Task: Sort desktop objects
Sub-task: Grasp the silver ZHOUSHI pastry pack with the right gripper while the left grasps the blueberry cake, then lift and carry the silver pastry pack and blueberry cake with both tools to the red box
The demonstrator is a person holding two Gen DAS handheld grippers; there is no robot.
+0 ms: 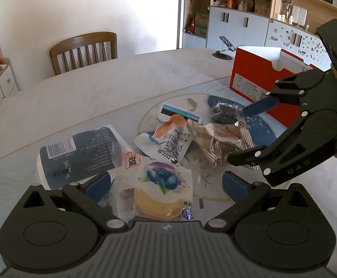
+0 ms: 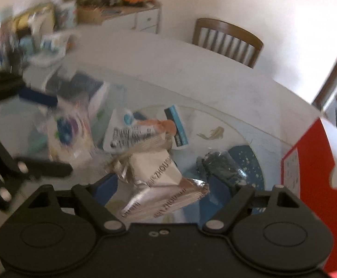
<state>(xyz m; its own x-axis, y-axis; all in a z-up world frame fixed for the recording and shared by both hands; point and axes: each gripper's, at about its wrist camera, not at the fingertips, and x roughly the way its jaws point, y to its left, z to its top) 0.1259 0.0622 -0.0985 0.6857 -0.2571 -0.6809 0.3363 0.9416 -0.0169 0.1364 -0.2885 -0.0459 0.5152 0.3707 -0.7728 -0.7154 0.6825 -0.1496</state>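
Item: silver foil snack packet (image 2: 159,185), crumpled, lying on the table (image 1: 98,92) in the heap of wrappers. Position relative to my tools: it sits directly ahead of my right gripper (image 2: 168,185), between the two blue pads (image 2: 108,185), which stand spread wide on either side of it and do not appear to press it. Long axis: in the right wrist view it runs from near right toward far left, roughly slantwise to the line between the pads, so I judge a small roll of the wrist would square the bite. Companion item: blueberry pastry packet (image 1: 159,185), clear film with a yellow cake inside, lying between the spread fingers of my left gripper (image 1: 166,185), also not pinched as far as I can see. Nearest hand: right for the foil packet, left for the blueberry one; the two grippers are close together over the same heap. Likely destination: the red-and-white box (image 1: 256,76), open-topped, far right of the heap. Neighbouring clutter: an orange-and-white pouch (image 1: 170,139) touching the foil packet's far left end, and a dark packet (image 2: 221,166) just beside it on the right.
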